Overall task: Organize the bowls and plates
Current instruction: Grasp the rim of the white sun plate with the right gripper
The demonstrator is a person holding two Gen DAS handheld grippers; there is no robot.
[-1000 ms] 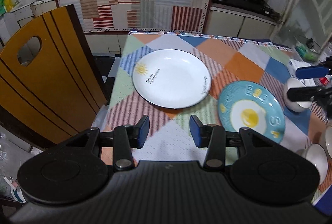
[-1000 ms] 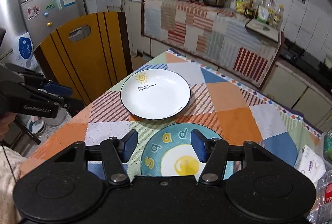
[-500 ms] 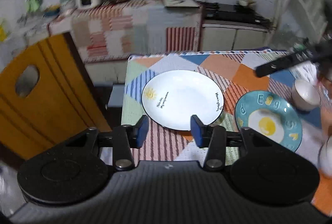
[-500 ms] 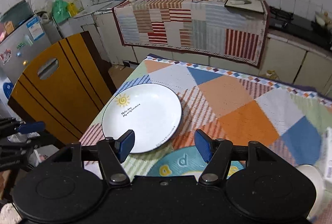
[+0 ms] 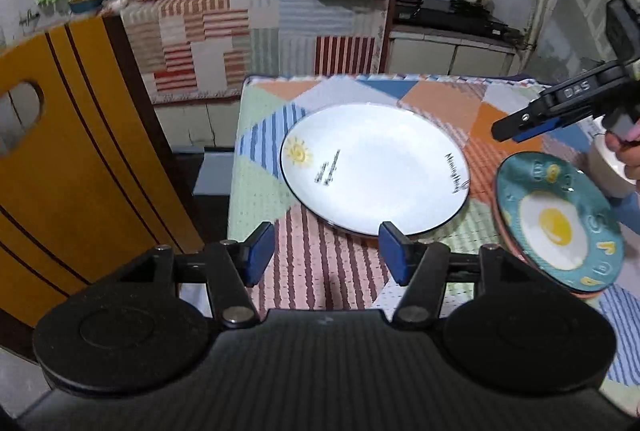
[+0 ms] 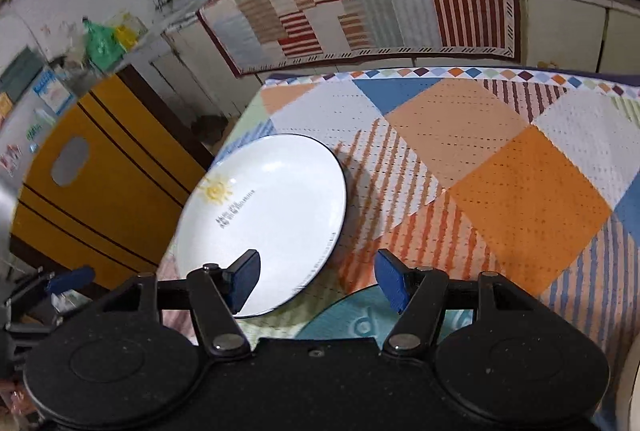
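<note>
Patchwork cloth covers the surface (image 5: 320, 271), where a white plate (image 5: 376, 167) lies just beside a teal egg plate (image 5: 560, 223). Left gripper (image 5: 326, 255) and right gripper (image 6: 318, 281) hover wide apart, empty.

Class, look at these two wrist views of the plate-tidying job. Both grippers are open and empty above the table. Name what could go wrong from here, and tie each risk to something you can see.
1. The white plate lies flat on the cloth, so a gripper may struggle to get under its rim and could drag the cloth.
2. The left gripper and right gripper both point toward that plate and could collide.
3. The egg plate seems to rest on another plate and might slide if bumped.
</note>
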